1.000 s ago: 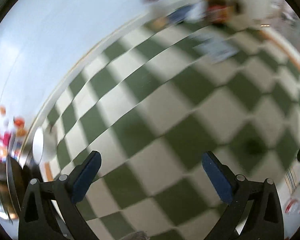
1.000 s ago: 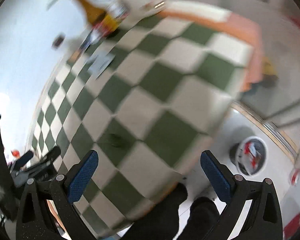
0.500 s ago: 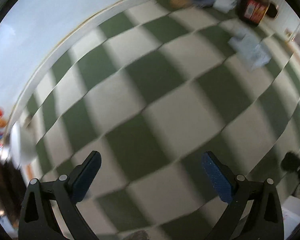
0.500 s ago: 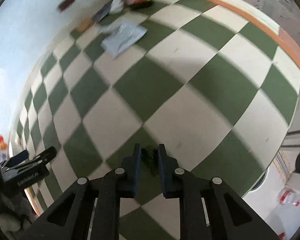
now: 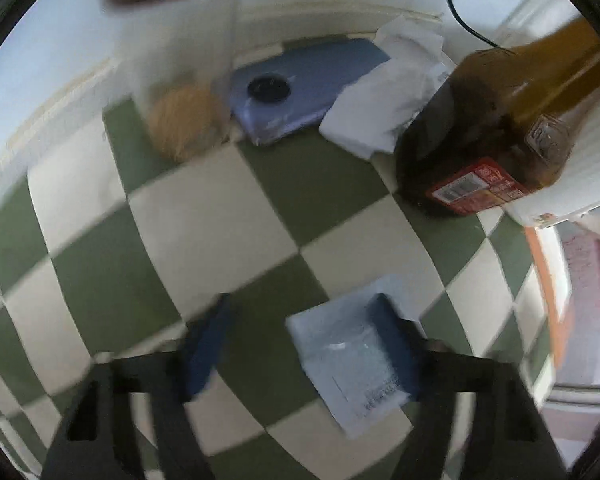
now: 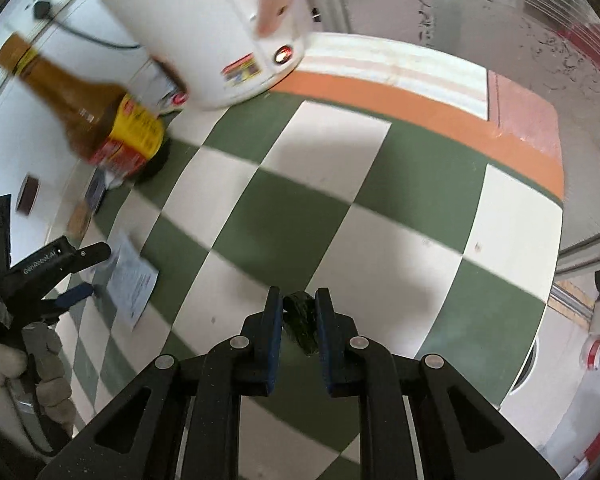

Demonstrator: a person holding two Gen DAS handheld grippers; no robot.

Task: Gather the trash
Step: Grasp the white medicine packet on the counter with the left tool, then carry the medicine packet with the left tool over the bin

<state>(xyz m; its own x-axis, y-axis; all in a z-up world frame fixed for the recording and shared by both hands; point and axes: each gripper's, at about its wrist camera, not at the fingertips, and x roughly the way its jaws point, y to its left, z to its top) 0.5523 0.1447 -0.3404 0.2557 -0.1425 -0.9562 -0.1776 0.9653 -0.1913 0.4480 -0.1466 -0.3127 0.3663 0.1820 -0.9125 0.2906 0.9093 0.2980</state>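
Both views have swung toward the brown glass bottle (image 5: 496, 120). Left gripper (image 5: 300, 344), jaws just closing, straddles the pale-blue paper packet (image 5: 348, 364) at lower centre, unpinched; right gripper (image 6: 296, 320) pinches a dark-green crumpled scrap (image 6: 300, 316). Next: finish closing, lift.

- bench (image 6: 328, 204): green and cream checkered top, orange band along its far edge in the right wrist view.
- pale blue flat packet (image 5: 348, 364) lies flat on the checks, printed text along one edge.
- brown glass bottle (image 5: 496, 128) with red and yellow label stands near the back wall.
- white crumpled wrapper (image 5: 384, 108) just beside the bottle.
- blue phone (image 5: 304, 88), back side up, touching the wrapper.
- blurred tan round item (image 5: 180, 124) beside the phone; cannot tell what.
- white appliance (image 6: 204, 28) stands at the far corner.
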